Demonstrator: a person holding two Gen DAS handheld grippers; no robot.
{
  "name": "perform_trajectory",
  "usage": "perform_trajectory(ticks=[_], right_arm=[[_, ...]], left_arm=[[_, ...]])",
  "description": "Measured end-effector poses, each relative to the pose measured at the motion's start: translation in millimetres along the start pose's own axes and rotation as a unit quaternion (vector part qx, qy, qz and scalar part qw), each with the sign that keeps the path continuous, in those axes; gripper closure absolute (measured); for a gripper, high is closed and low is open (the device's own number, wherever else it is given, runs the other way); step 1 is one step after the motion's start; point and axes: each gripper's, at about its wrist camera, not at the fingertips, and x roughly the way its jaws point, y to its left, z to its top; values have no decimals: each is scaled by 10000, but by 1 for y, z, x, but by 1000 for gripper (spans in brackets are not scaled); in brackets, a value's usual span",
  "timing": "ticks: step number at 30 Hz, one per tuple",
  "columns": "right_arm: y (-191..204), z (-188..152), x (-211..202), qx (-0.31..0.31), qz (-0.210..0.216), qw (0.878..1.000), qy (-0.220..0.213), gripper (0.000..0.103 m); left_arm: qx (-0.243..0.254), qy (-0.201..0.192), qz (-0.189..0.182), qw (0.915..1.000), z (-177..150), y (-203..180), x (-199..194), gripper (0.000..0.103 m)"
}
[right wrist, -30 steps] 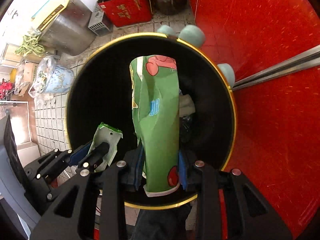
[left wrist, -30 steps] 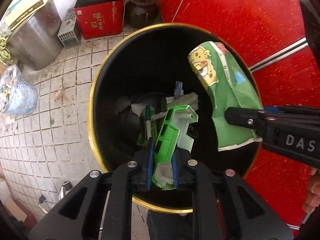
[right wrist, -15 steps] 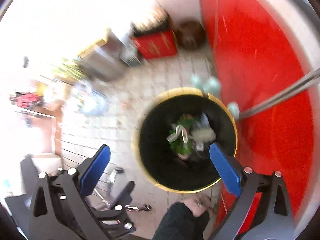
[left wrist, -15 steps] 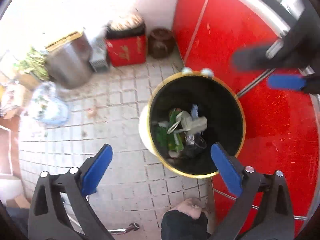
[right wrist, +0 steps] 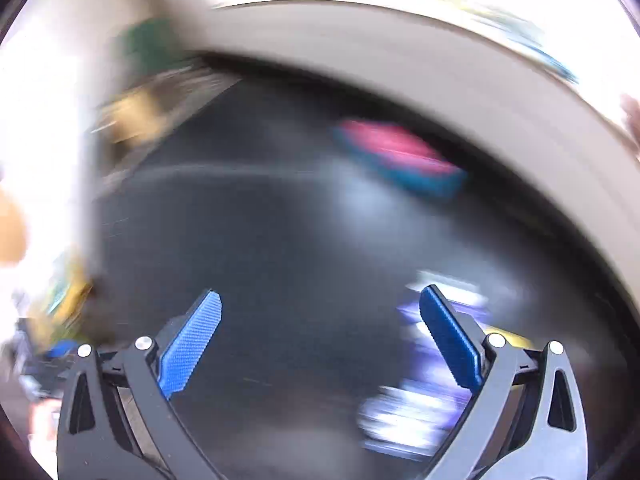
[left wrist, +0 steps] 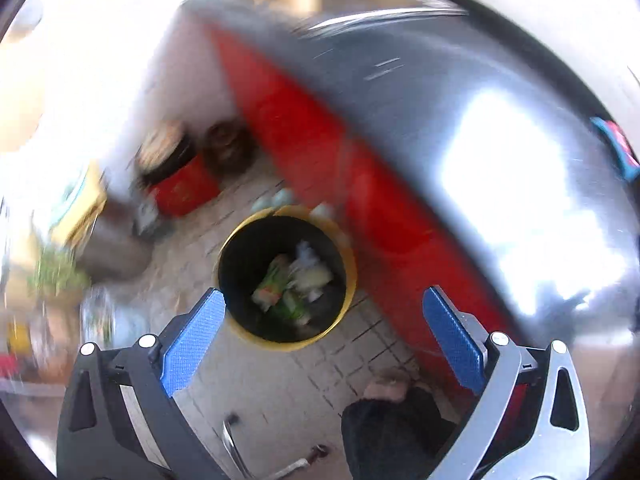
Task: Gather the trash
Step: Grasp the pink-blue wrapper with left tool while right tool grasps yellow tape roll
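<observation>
Trash (left wrist: 289, 286), a blurred heap of green, white and pale scraps, lies at the bottom of the yellow-rimmed black bin (left wrist: 348, 280), which stands on the tiled floor (left wrist: 280, 380) just beside a red cabinet front (left wrist: 304, 136). Left gripper (left wrist: 322, 342) hangs above the bin with its blue-padded jaws spread wide and nothing between them. Behind the bin, against the wall, stand a red box (left wrist: 184, 192) and a dark brown jar (left wrist: 228, 146). Right gripper (right wrist: 320, 338) is likewise released and empty, over a dark bench (right wrist: 280, 240); a pink and blue item (right wrist: 400, 158) and a purple and white packet (right wrist: 424, 384) lie on it, both too blurred to name.
</observation>
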Motion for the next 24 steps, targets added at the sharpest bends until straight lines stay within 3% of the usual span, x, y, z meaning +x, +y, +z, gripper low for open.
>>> perform_trajectory(ticks=[1,4,8,11,17,24], right_arm=[[-48,-9,-8,363,-386,9986,78,7],[-145,-46,-24,1276,-978,9868,215,7],[-189,-83,-25,1845,-1130,9759,273,7],[-176,-103,-16,1979,-959,9750,334,7],[-150,-85,24,1577,-1052,9811,383,7],[-139,-69,71,791,-1166,9873,728,7]], left_arm=[[215,-73,-114,9997,14,-20,-4,7],[611,-218,-383,9972,44,-67,-8,7],[1167,-296,-707,9902,75,-134,-14,7],[1677,-325,-860,9815,87,-190,-16,7],[2580,-93,-1145,9593,97,-285,-9,7],[3039,61,-1115,9461,123,-349,4,7]])
